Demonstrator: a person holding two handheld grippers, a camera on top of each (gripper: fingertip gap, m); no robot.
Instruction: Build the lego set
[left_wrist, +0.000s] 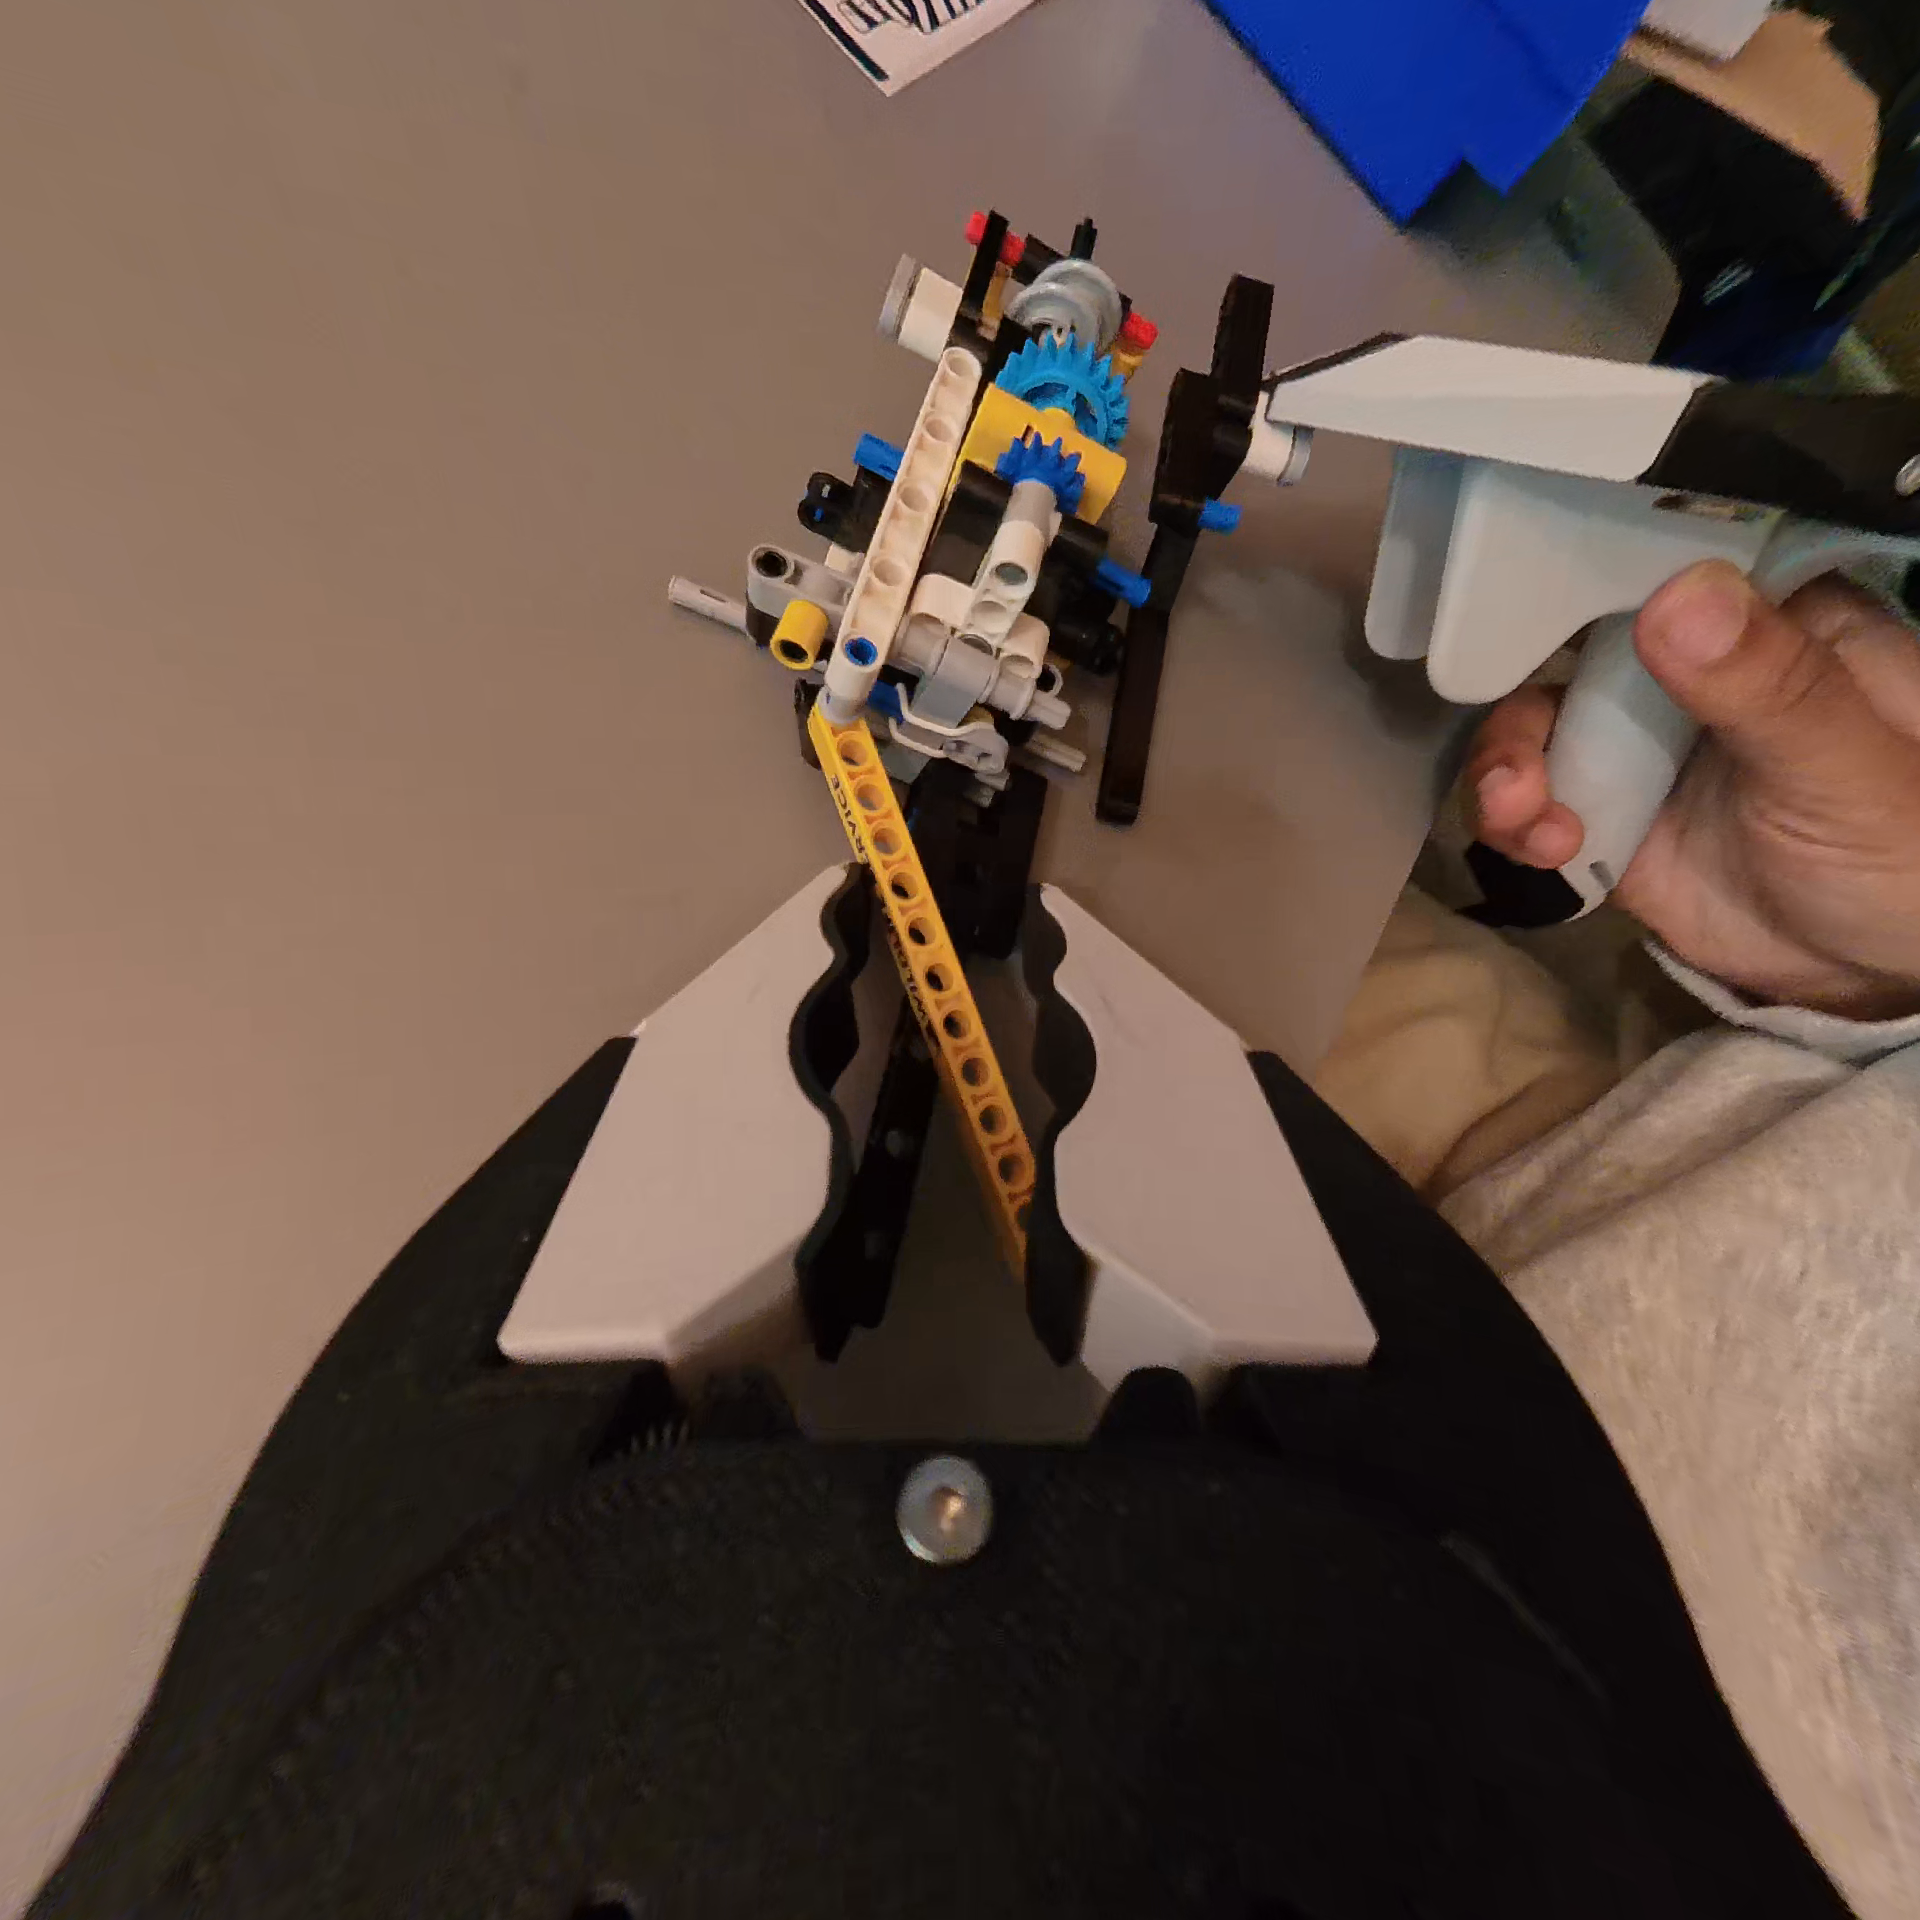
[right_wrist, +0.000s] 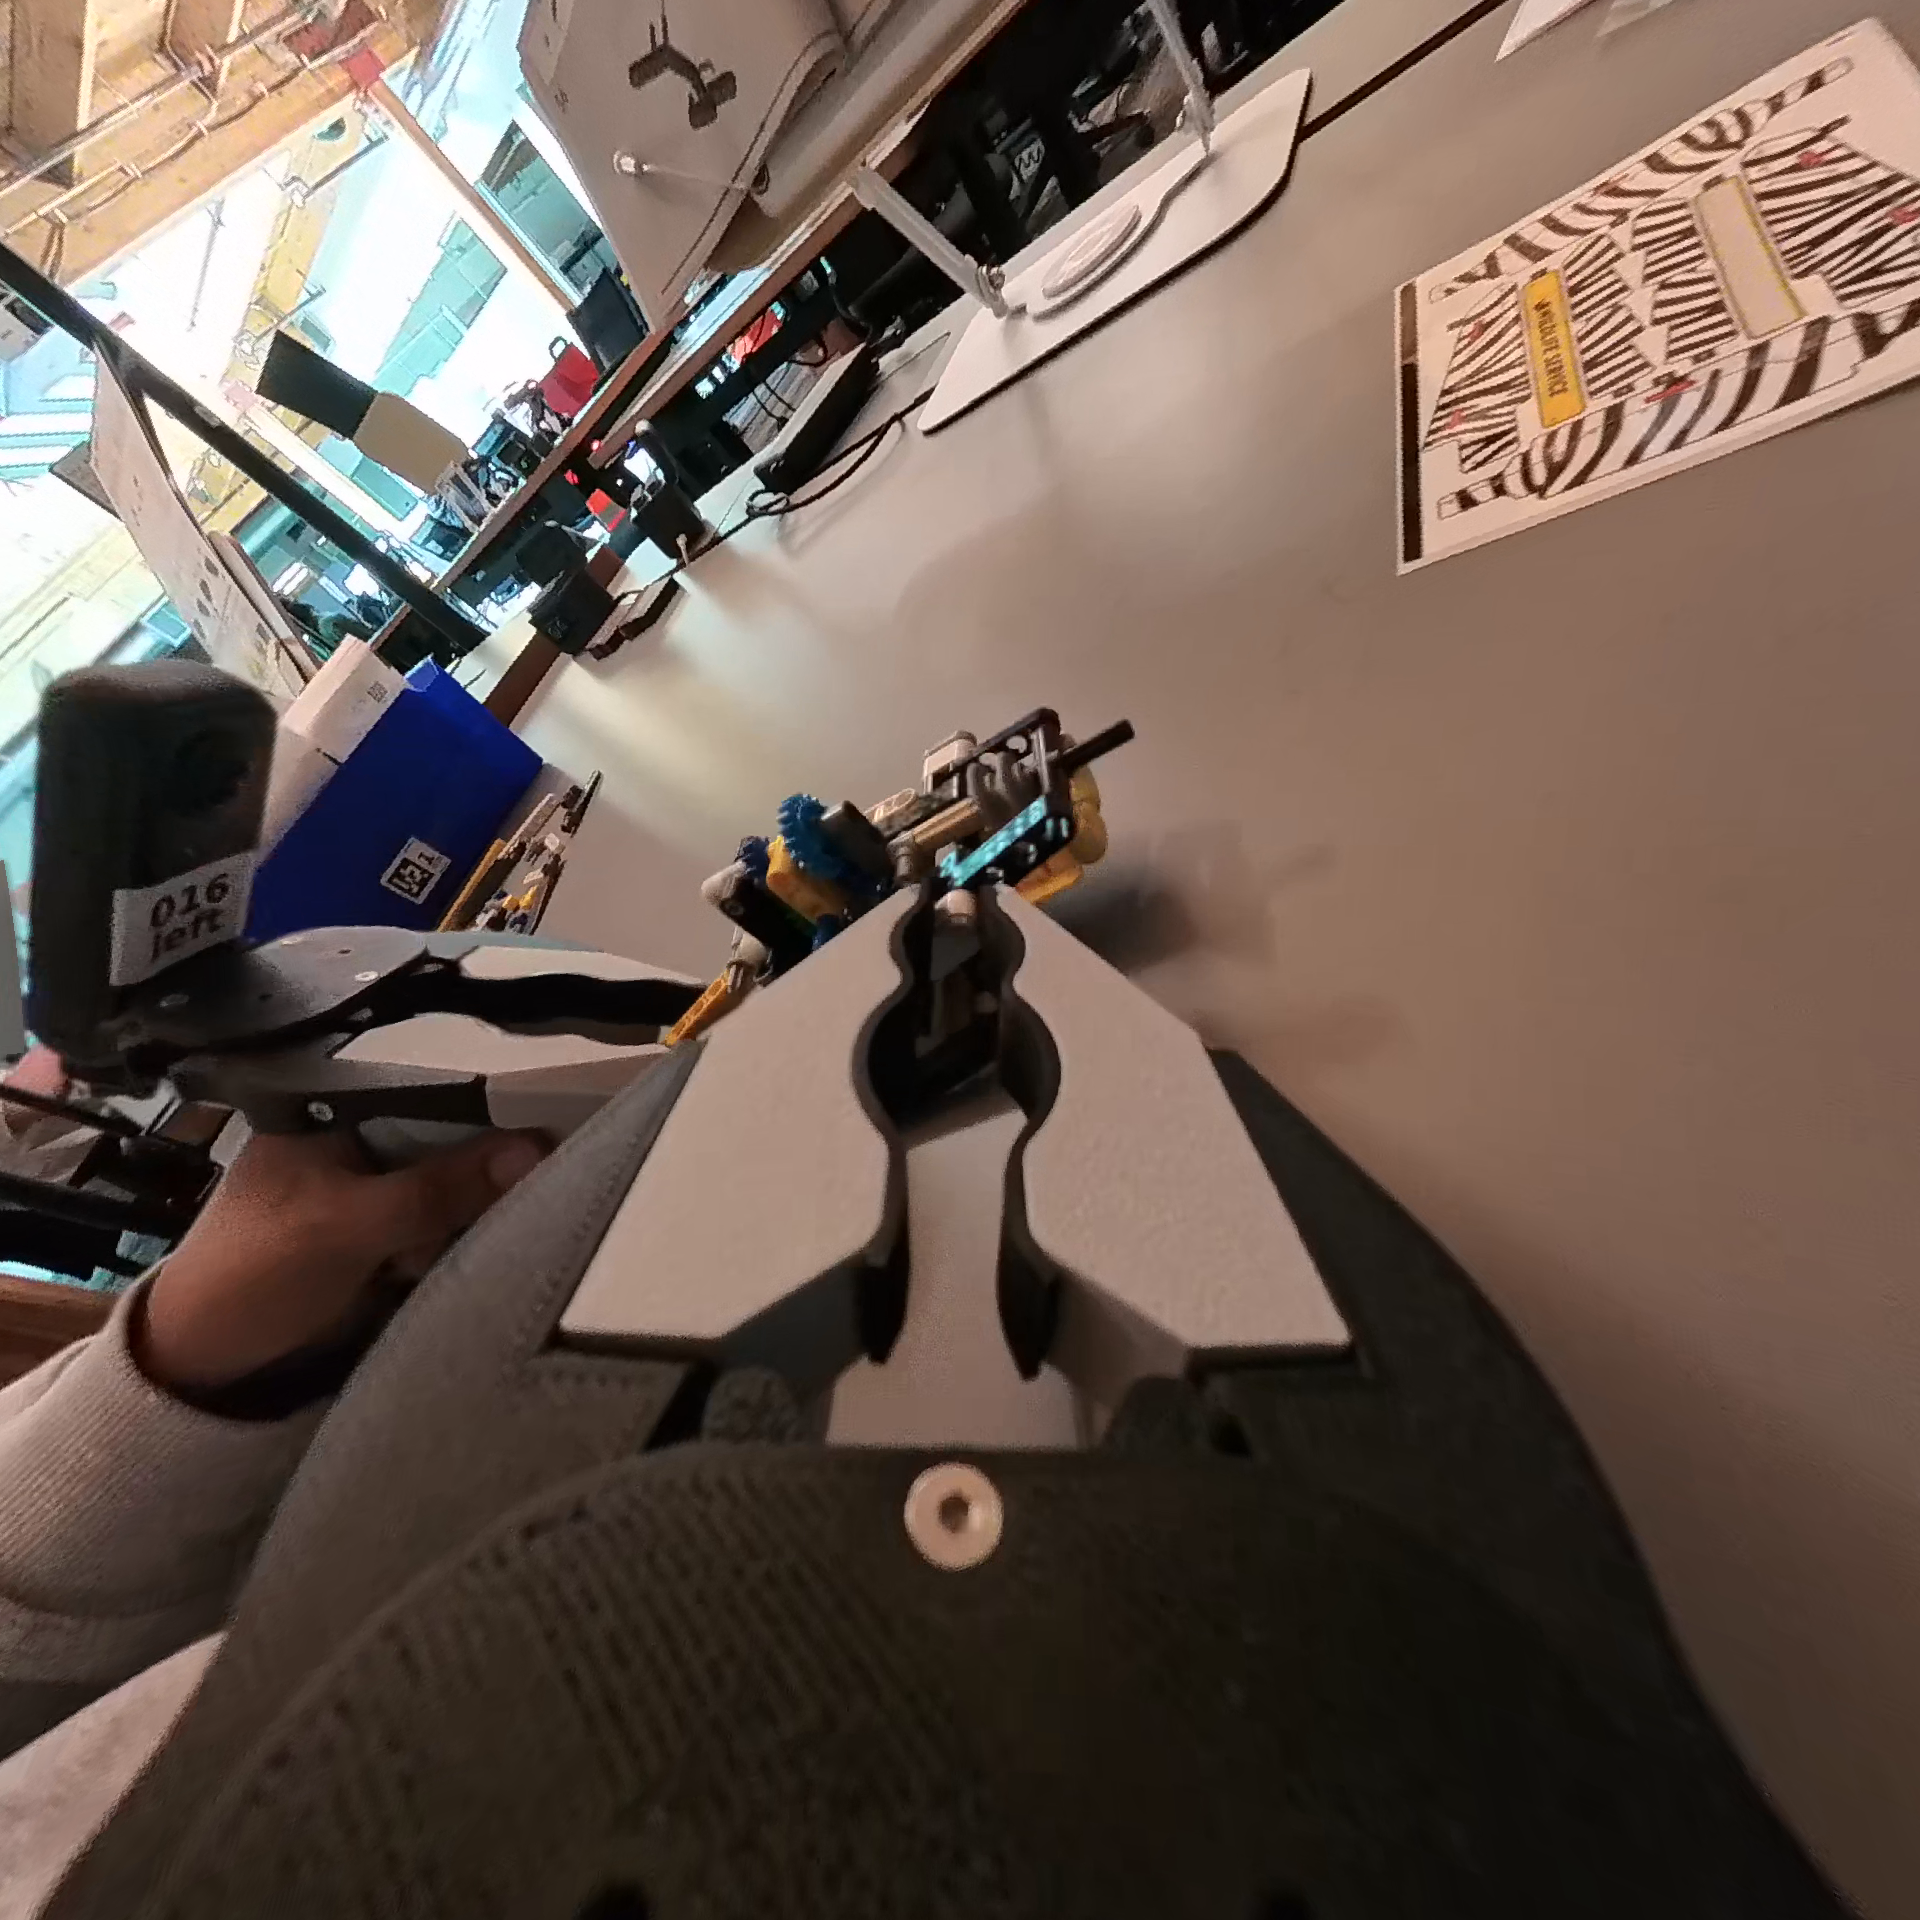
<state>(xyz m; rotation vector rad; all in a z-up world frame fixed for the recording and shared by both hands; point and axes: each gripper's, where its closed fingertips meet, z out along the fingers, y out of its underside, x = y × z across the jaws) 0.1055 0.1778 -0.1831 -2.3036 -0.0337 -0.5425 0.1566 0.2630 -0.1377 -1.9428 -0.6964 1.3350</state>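
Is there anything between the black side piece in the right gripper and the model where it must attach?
Nothing visible. The black piece, held by the right gripper, sits just beside the model that the left gripper holds; only a narrow open gap separates them.

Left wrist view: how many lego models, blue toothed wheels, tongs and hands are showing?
Lego model: 1
Blue toothed wheels: 2
Tongs: 2
Hand: 1
Total: 6

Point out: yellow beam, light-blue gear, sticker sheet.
yellow beam (left_wrist: 940, 997): left wrist view, mid-length, between the fingers.
light-blue gear (left_wrist: 1070, 390): left wrist view, toothed face.
sticker sheet (right_wrist: 1662, 301): right wrist view, striped middle.
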